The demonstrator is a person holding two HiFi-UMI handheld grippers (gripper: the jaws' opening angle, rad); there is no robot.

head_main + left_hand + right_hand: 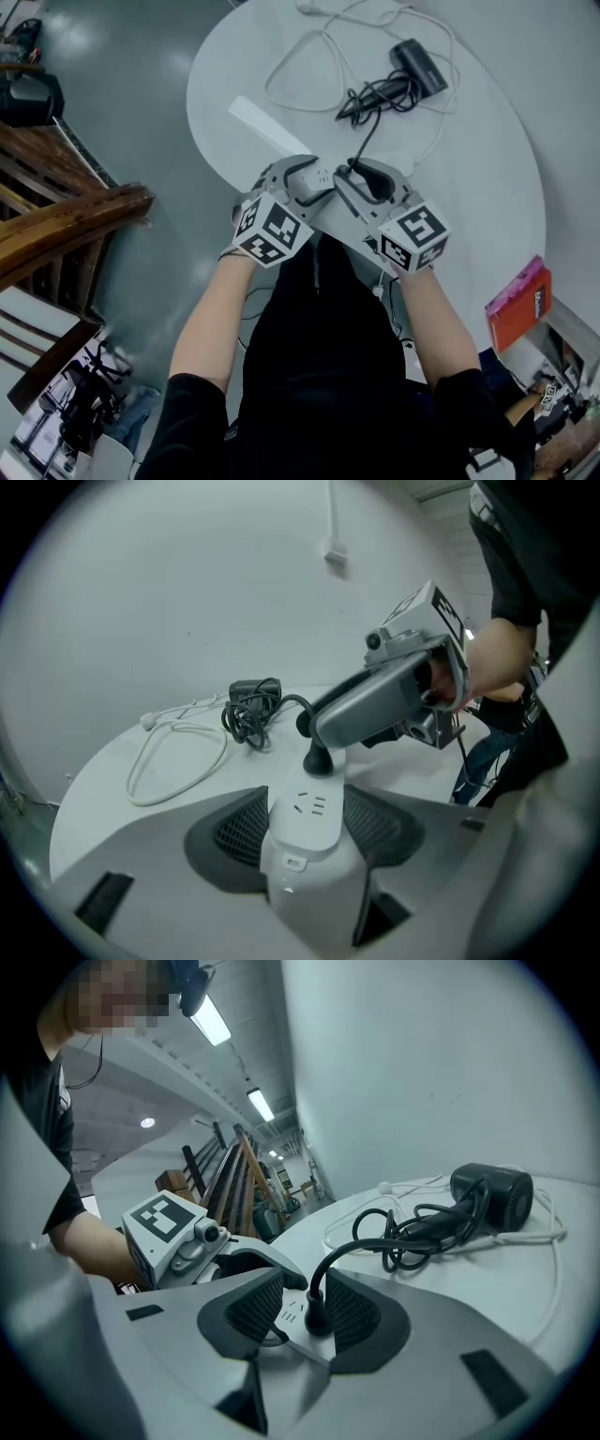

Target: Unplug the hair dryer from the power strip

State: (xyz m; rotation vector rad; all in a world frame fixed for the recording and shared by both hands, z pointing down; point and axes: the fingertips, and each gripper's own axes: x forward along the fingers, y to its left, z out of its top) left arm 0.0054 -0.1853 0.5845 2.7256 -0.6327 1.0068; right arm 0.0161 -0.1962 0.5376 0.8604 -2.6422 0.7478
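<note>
While both grippers work at the near edge of the round white table (487,169), the white power strip (262,124) lies on the tabletop, running from the near edge away toward the far left. The left gripper (298,173) sits astride the strip's near end. Its jaws stand wide apart, and in the left gripper view the strip (305,827) fills the space between the two ribbed pads (239,832), which flank its long sides without visibly pinching it. An empty socket faces up just beyond the pads.

The black plug (319,759) of the hair dryer stands upright in the next socket, fully seated. The right gripper (361,178) reaches it from the right. In the right gripper view its jaws are parted, with the plug (317,1312) between them, close against the right pad and clear of the left one.

From the plug a black cord (367,136) arches up and runs to a loose coil in the middle of the table. The black hair dryer (419,66) lies on its side just beyond that coil, at the far right. A white cable (225,745) loops over the far half of the tabletop, around the coil and dryer.

Beyond the table's right edge lies a red book (517,305).
</note>
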